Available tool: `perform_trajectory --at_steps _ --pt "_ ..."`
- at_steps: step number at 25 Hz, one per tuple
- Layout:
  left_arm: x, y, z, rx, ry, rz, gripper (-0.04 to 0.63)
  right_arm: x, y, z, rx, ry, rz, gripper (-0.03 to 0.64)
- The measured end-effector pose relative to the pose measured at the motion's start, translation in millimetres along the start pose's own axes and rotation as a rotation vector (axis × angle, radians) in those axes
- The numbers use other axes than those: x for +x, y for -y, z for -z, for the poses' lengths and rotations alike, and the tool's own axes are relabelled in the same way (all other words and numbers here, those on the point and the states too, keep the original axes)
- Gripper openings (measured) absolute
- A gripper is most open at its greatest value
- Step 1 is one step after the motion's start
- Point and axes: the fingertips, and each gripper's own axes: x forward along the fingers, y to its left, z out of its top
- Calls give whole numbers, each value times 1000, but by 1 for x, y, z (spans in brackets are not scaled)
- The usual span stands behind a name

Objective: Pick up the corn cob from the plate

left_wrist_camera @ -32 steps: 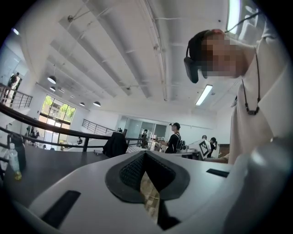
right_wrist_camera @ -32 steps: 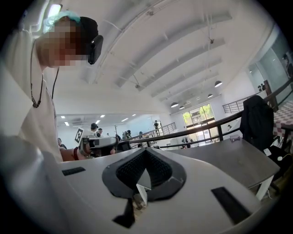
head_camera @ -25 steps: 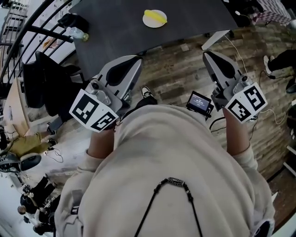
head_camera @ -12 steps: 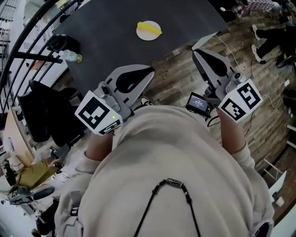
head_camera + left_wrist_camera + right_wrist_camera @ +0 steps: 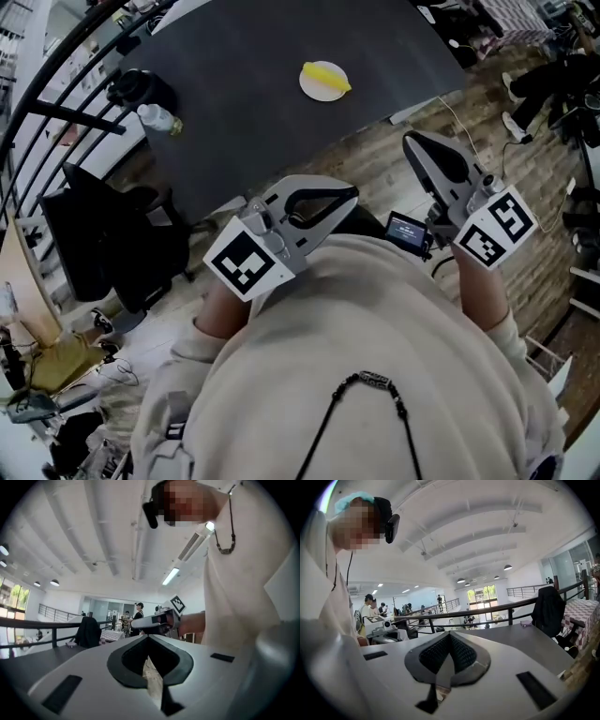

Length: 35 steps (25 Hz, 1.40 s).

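both grippers sit close to the person's torso, on the near side of the dark table [image 5: 253, 122] and not touching it. left gripper [image 5: 349, 195]: jaws together, nothing between them, tip pointing right. right gripper [image 5: 412, 142]: jaws together, nothing between them, tip pointing toward the far side. the yellow corn cob [image 5: 328, 73] lies on the white plate [image 5: 315, 90], far out on the table, well apart from both grippers. a clear bottle [image 5: 157, 118] is at the table's left edge.
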Motion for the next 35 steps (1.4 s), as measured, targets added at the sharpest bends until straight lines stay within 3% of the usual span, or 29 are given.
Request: perform_trajectory --at_steps 2,4,8,12,15,18,25,30,35 --pt "-11 -10 -4 -97 84 -57 -3 11 -6 -2 -23 -40 -39 14" --pt "-32 -25 -4 -143 132 -146 -3 38 -14 4 -33 -68 -103 14" --pt "-76 -45 7 -152 88 -328 -3 81 -39 6 -52 -79 -215 14" --pt "-122 -75 7 -164 124 -517 -3 124 -92 -2 -247 -113 -454 14" --pt "-141 -89 6 -172 129 -622 -2 156 -98 1 -261 -133 -514 14" --pt "-146 -96 5 -163 122 -654 -2 177 -82 -8 -195 -118 -515 14" --pt "-125 -142 1 -190 160 -763 -2 184 -20 -34 -198 -86 -543 14" --pt "-57 -178 -18 -168 138 -705 -2 164 38 -40 -316 -115 -532 14" --pt "12 -204 -44 -115 119 -627 -2 163 112 -57 -168 -102 -492 14"
